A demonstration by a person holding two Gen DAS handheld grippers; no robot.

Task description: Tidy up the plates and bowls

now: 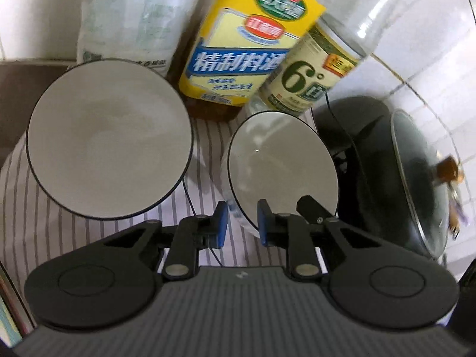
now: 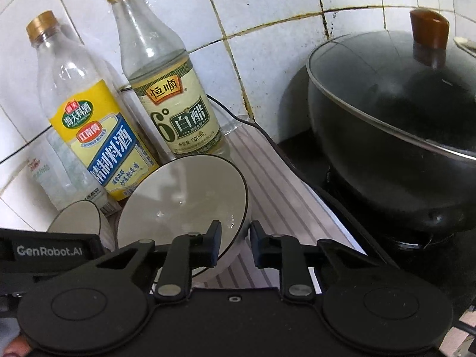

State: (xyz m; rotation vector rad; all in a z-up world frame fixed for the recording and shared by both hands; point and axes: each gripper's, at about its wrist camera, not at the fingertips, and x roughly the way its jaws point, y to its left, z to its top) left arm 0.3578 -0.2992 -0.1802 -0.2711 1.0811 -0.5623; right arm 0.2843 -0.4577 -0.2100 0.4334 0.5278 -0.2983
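Right now your left gripper [image 1: 242, 223] has its jaws clamped on the near rim of the smaller bowl [image 1: 282, 166], one blue pad outside the wall and one inside. Your right gripper [image 2: 235, 244] has its jaws closed on the near rim of that same bowl [image 2: 184, 202] from the other side, so both grippers hold one bowl, and part of the right one shows just beside the left jaws in the left wrist view. The bowl is white with a thin dark rim, tilted, over the striped cloth [image 1: 208, 148] that covers the counter. A second, larger bowl [image 1: 108, 138] of the same kind sits to its left, apart from it, also on the cloth. Behind the two bowls stand a cooking wine bottle [image 2: 98, 136] with a yellow and blue label and a white vinegar bottle [image 2: 175, 104] with a yellow cap, close together against the white tiled wall [image 2: 267, 6]. A white bag [image 1: 131, 15] leans behind the larger bowl. To the right, a black wok [image 2: 395, 136] with a glass lid and a brown knob sits on the stove.
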